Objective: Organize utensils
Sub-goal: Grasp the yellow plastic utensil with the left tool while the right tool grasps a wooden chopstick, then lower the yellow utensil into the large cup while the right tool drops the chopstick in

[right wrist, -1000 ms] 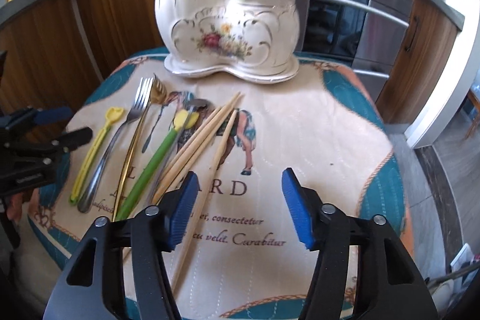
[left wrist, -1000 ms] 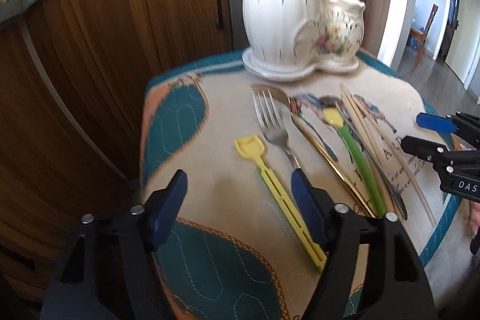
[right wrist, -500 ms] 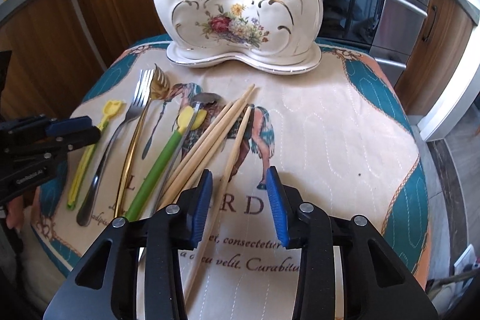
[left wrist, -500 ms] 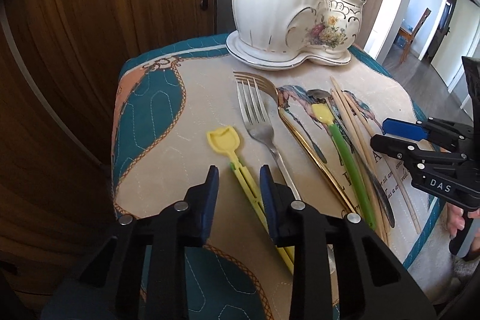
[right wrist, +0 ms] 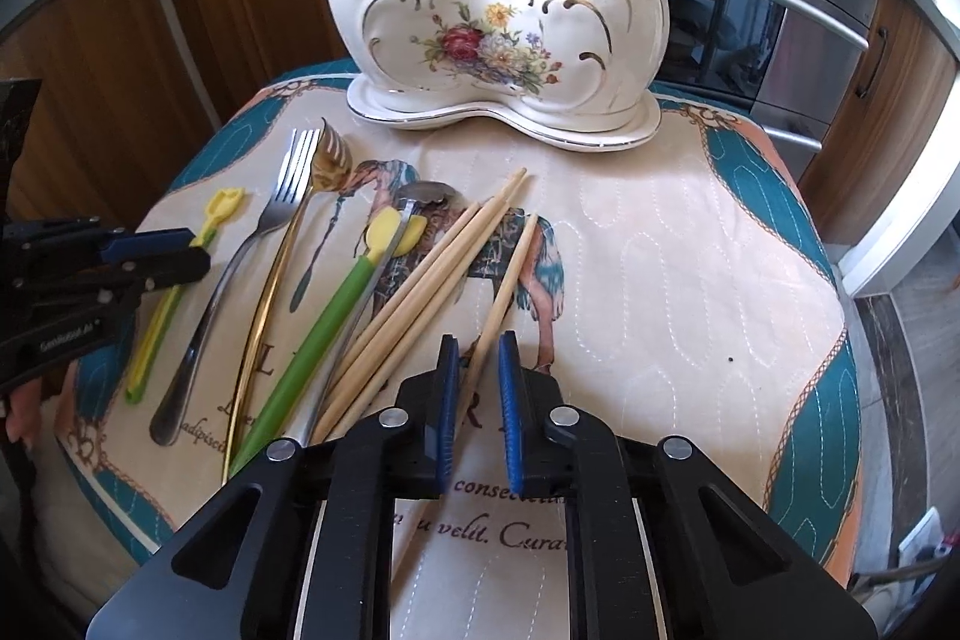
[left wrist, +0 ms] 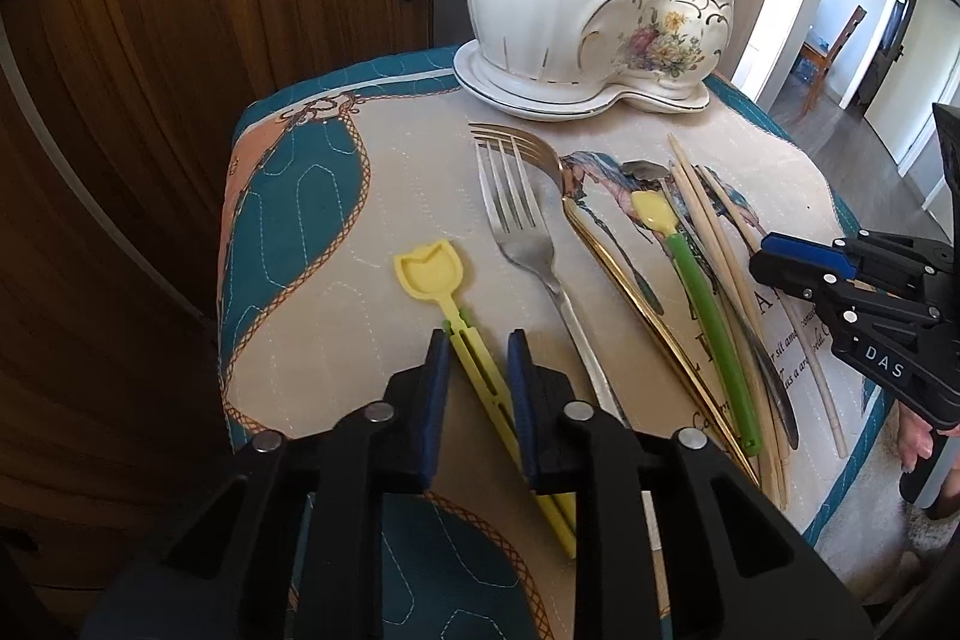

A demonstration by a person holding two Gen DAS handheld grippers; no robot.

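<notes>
Utensils lie in a row on a quilted mat: a yellow plastic spoon [left wrist: 447, 293], a steel fork [left wrist: 528, 244], a gold fork [left wrist: 624, 268], a green-handled spoon [left wrist: 702, 304] and several wooden chopsticks [right wrist: 444, 274]. My left gripper [left wrist: 477, 346] straddles the yellow spoon's handle, its jaws narrowed around it with a small gap. My right gripper [right wrist: 477, 349] straddles the rightmost chopstick [right wrist: 507, 274], its jaws narrowed with a gap. A white two-part ceramic holder [right wrist: 498, 10] stands at the back of the mat.
The mat [right wrist: 690, 280] covers a small table. Wooden cabinets [left wrist: 180, 40] stand behind and to the left, an oven [right wrist: 738, 10] behind the holder. The mat's right half [right wrist: 720, 340] bears only printed text. The table drops off at its left edge [left wrist: 225, 280].
Both grippers have moved forward and lower and have narrowed from wide open: the left around the yellow spoon's handle, the right around a chopstick.
</notes>
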